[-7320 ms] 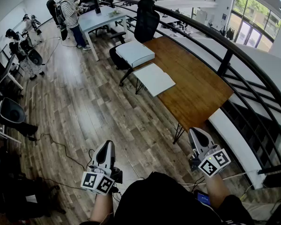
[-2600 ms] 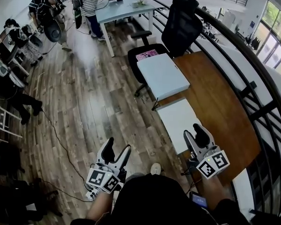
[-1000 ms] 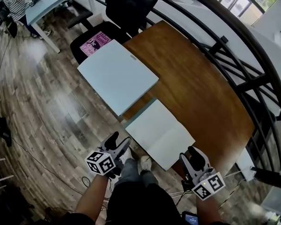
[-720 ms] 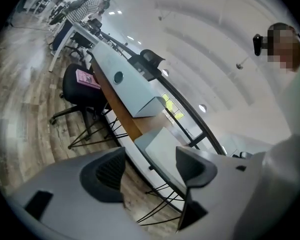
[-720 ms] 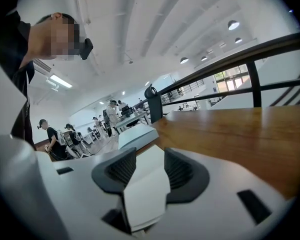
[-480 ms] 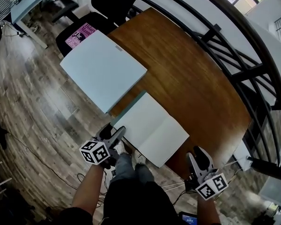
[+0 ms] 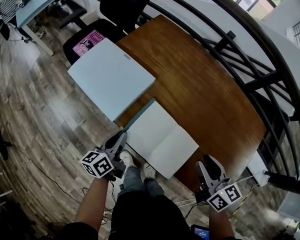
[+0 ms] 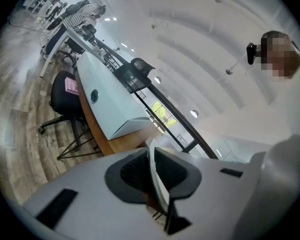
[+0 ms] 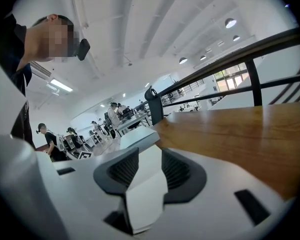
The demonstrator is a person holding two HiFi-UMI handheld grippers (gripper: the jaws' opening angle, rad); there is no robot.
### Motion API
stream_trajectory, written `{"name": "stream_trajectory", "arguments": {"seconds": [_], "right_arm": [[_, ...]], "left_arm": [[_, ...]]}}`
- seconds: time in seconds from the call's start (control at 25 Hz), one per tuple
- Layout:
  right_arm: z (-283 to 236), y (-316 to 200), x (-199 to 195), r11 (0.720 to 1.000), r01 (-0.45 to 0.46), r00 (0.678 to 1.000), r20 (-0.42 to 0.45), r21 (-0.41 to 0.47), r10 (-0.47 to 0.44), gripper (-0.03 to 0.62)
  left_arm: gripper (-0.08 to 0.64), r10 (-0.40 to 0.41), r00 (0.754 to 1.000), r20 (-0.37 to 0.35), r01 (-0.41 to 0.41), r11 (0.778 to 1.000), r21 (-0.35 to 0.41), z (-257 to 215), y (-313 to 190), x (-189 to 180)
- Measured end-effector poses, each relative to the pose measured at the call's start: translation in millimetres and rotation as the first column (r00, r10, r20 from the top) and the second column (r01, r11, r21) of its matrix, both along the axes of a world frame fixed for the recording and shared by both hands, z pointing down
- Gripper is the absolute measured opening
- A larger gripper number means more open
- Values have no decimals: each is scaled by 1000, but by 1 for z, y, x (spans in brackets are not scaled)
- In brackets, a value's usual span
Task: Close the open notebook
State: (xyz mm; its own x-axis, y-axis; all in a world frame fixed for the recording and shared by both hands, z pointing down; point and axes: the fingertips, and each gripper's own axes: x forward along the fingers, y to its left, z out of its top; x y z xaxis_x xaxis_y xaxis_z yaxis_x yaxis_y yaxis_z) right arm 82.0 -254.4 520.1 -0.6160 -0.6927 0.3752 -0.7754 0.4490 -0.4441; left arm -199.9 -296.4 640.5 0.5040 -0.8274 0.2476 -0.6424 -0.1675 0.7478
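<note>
The open notebook lies white-paged on the brown wooden table, near its front edge, with a teal cover edge showing along its left side. My left gripper is at that left edge. In the left gripper view its jaws are closing to a narrow slit, with a thin pale sheet of the notebook pinched between the pads. My right gripper is just off the notebook's right corner. Its jaws are closing but still apart, and the white page shows in the gap.
A large flat pale-blue slab lies on the table's left end and overhangs it. Behind it is a black office chair with a pink book on the seat. A black railing curves along the table's far side. Wood floor is on the left.
My left gripper has moved in to the notebook's left edge and its jaws have gone from wide open to nearly shut. The right gripper has shifted slightly and narrowed a little.
</note>
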Motion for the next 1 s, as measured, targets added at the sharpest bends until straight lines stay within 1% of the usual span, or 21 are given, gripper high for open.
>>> {"name": "stream_trajectory", "arguments": {"seconds": [0.16,0.36,0.52,0.6,0.72,0.84,1.0], "right_arm": [[-12,4,1,1000,1,1000,22,26,-2,137],[-25,11,5,998,2,999,51,59,-5,129],[-35,19,9,996,12,997,71,85,-18,127],[-41,23,11,995,16,997,79,100,-24,127],[-47,29,17,993,17,996,85,116,-27,126],[-46,36,28,993,6,997,80,116,-16,125],[-43,45,43,994,2,997,72,108,-9,123]], "left_arm": [[46,34,999,25,-35,998,55,-27,9,10],[46,77,991,110,-91,988,129,-58,24,28],[46,107,983,153,-132,977,170,-79,39,49],[46,121,980,158,-149,972,184,-86,44,58],[48,117,984,135,-142,971,193,-93,49,68],[49,111,987,116,-132,972,195,-96,55,78],[49,126,984,122,-148,970,191,-98,62,96]]}}
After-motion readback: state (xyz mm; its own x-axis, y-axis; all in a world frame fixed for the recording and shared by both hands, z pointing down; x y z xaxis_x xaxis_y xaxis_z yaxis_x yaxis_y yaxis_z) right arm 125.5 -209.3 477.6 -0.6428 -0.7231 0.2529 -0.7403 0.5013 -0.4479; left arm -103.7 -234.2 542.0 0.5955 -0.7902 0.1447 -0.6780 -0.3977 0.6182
